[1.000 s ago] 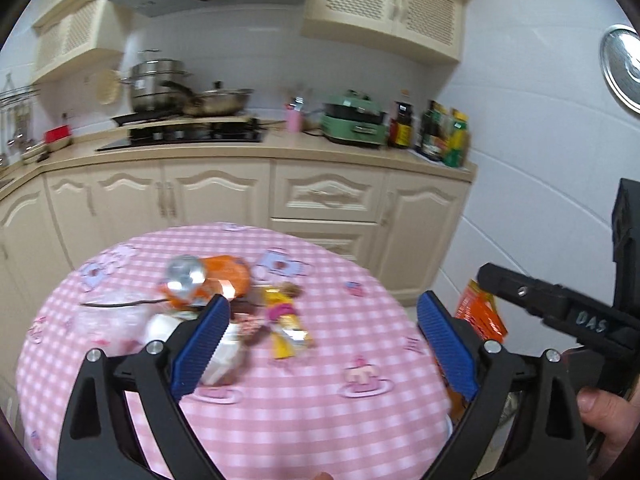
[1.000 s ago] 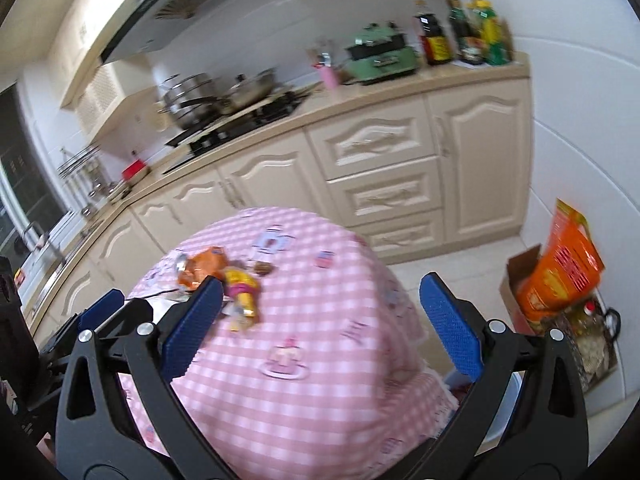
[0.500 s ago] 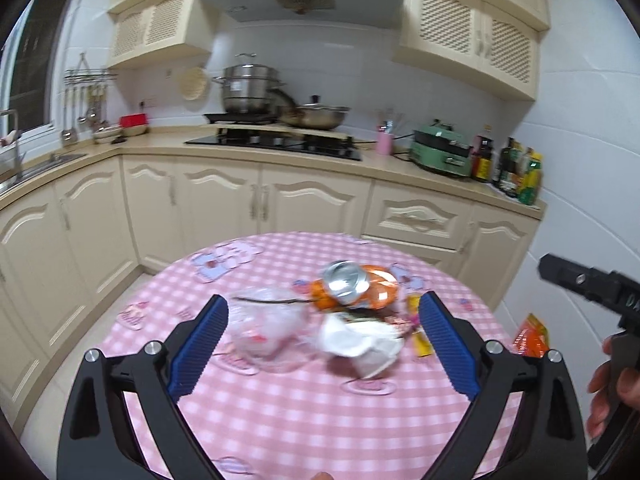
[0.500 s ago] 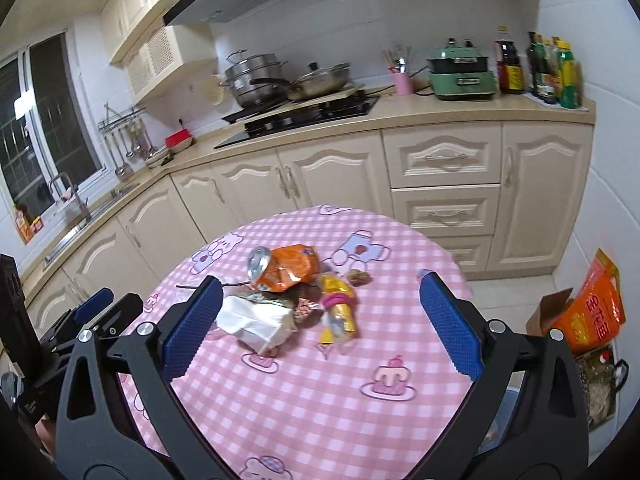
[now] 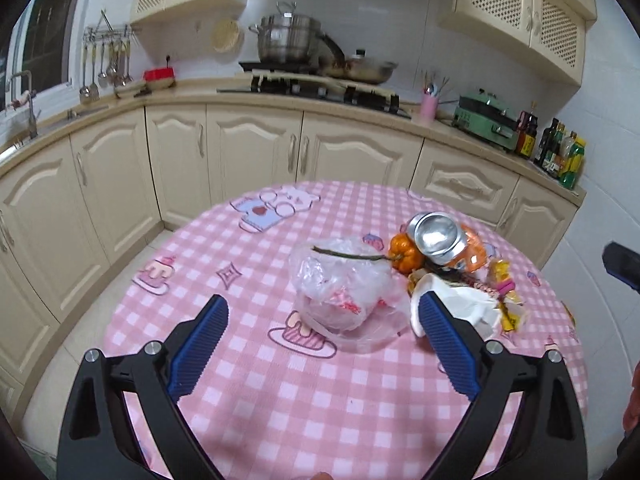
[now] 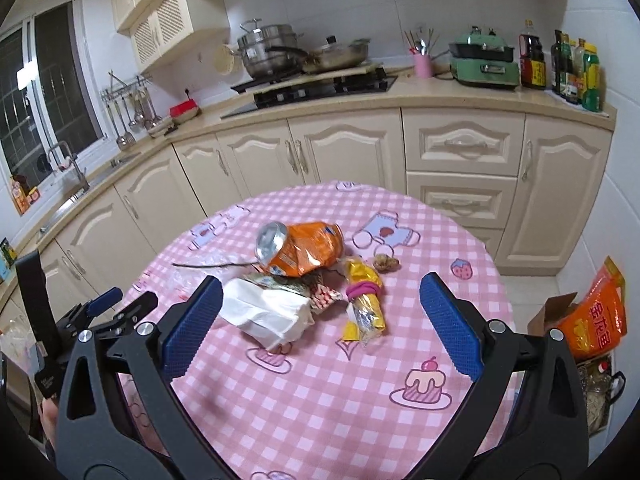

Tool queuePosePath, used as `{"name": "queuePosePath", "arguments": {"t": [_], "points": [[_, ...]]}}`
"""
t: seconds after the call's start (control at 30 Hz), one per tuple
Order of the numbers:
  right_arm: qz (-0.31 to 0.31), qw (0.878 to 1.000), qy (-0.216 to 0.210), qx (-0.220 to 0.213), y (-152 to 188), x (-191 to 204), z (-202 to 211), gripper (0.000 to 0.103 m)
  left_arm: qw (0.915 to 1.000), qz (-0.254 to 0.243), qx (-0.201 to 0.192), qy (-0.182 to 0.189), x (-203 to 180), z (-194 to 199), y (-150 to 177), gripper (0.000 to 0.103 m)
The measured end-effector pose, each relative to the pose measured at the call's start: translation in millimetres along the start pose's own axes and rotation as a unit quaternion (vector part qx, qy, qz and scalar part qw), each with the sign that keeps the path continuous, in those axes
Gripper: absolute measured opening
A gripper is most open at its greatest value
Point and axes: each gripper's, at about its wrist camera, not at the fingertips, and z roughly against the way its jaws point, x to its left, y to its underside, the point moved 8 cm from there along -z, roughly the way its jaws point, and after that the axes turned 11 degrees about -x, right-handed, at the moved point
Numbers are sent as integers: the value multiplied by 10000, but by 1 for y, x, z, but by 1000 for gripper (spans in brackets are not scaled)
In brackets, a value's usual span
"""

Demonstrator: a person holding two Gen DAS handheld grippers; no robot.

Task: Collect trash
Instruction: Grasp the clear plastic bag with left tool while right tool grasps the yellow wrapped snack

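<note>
Both the left hand-held gripper [image 5: 320,326] and right hand-held gripper [image 6: 320,320] hang spread apart, empty, above the worktop [image 6: 320,400] near a crushed can [image 6: 298,248]

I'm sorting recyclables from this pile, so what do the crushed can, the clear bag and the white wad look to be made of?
Crushed can: thin metal, likely aluminium; shiny silver end, dented orange printed wall.
Clear bag: thin plastic film; translucent, glossy, wrinkled, with the checks showing through.
White wad: probably tissue or soft paper; matte with soft folds.

Only legible print — large Chinese characters "金龙鱼" on the orange bag [image 6: 592,320] by the floor
</note>
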Motion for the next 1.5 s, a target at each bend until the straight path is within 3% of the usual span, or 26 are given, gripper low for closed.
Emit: {"name": "queuePosePath", "arguments": {"t": [0.3, 0.5, 0.57, 0.6, 0.63, 0.67, 0.83, 1.5], "points": [[-55, 9971, 257, 718, 42, -34, -48, 97, 9989, -202, 407, 92, -3, -60, 5, 94], [17, 9947, 327, 975, 49, -42, -80, 96, 9971, -334, 666, 154, -11, -83, 8, 94], [9, 9942, 319, 1029, 50, -43, -89, 83, 9963, -391, 728, 250, -16, -87, 10, 88], [33, 9935, 337, 1083, 51, -43, -95, 79, 9958, -433, 768, 262, -18, -89, 12, 71], [53, 9929, 359, 1135, 53, -44, -99, 70, 9951, -475, 814, 292, -21, -90, 13, 65], [53, 9922, 363, 1195, 55, -45, -105, 57, 9951, -504, 795, 288, -22, -90, 13, 64], [85, 9913, 108, 1311, 62, -37, -112, 27, 9959, -448, 715, 332, -21, -81, 13, 52], [-293, 9975, -384, 511, 47, -33, -17, 25, 9994, 47, 332, -8, 9, 4, 30, 50]]}}
